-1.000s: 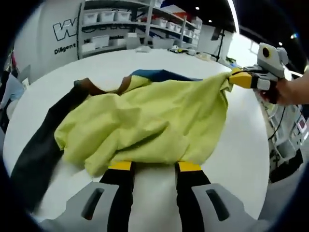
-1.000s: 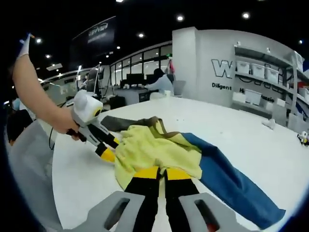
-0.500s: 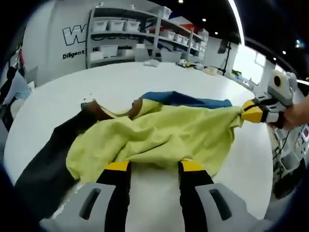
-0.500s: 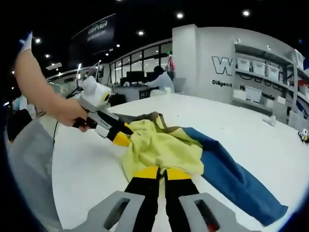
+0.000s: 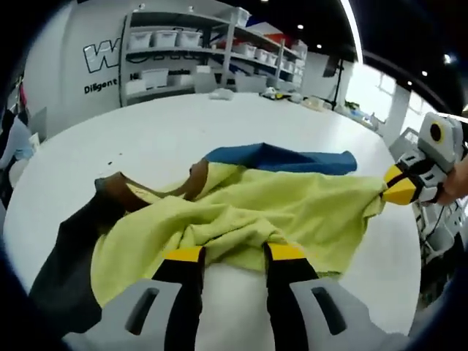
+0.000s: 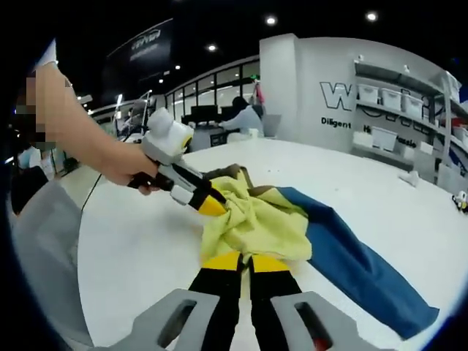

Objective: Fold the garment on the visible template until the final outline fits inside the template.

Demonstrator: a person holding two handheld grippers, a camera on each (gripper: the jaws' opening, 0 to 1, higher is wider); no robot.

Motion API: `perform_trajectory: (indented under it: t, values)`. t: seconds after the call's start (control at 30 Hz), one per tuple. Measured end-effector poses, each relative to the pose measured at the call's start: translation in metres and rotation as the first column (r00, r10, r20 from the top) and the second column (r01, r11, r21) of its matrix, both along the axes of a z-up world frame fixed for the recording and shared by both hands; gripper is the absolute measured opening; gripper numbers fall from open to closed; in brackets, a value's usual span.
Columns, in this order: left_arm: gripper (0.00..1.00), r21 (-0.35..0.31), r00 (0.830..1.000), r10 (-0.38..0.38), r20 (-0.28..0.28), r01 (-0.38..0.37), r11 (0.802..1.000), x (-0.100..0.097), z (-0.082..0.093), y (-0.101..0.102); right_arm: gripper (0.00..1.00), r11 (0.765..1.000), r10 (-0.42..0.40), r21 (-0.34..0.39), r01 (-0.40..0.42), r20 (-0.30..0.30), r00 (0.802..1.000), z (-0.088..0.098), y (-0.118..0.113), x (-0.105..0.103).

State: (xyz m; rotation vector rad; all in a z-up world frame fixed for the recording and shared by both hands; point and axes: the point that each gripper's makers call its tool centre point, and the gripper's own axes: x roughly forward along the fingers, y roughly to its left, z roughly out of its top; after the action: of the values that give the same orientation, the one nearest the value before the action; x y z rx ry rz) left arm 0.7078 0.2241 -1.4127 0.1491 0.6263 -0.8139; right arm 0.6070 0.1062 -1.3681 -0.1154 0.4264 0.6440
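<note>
A: Start at the left. What is out there?

B: In the left gripper view a dark sleeve (image 5: 62, 281) trails off the garment (image 5: 241, 212) toward the near left, then a brown collar band (image 5: 128, 194). The garment lies bunched on the white table (image 5: 168, 128), yellow-green body uppermost, with a blue sleeve (image 5: 281, 157) beyond it.

A: And the left gripper (image 5: 232, 254)?

B: Its yellow-tipped jaws stand a little apart, with the near hem gathered up at the tips. I can't tell from here whether the cloth is truly pinched. In the right gripper view the same tool (image 6: 212, 207) has its tip buried in the yellow cloth.

A: The right gripper (image 5: 401, 191)?

B: Far right in that view, closed on a corner of the yellow body, which is drawn out toward it. In its own view the right gripper (image 6: 246, 261) has jaws nearly together, clamped on the yellow edge.

A: Any template?

B: I can't make one out; only plain table surface shows round the cloth.

A: So how to do this well?

B: I'd judge it a spreading step. Keep both corners level and pull them apart evenly so the wrinkled middle tightens, then lower it flat. Mind the sleeves: both should end up lying straight on the table, not tucked under.
</note>
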Motion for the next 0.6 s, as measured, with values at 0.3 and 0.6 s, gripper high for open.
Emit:
perform_trajectory:
  t: [0.3, 0.6]
  values:
    - [0.25, -0.047, 0.999, -0.015, 0.03, 0.017, 0.999, -0.024, 0.023, 0.012, 0.0, 1.0, -0.007, 0.011, 0.007, 0.003, 1.0, 0.0, 0.002, 0.003]
    - [0.28, -0.003, 0.998, -0.034, -0.049, 0.034, 0.999, -0.023, -0.007, -0.007, 0.0, 1.0, -0.008, 0.003, 0.008, -0.004, 1.0, -0.002, 0.0, -0.001]
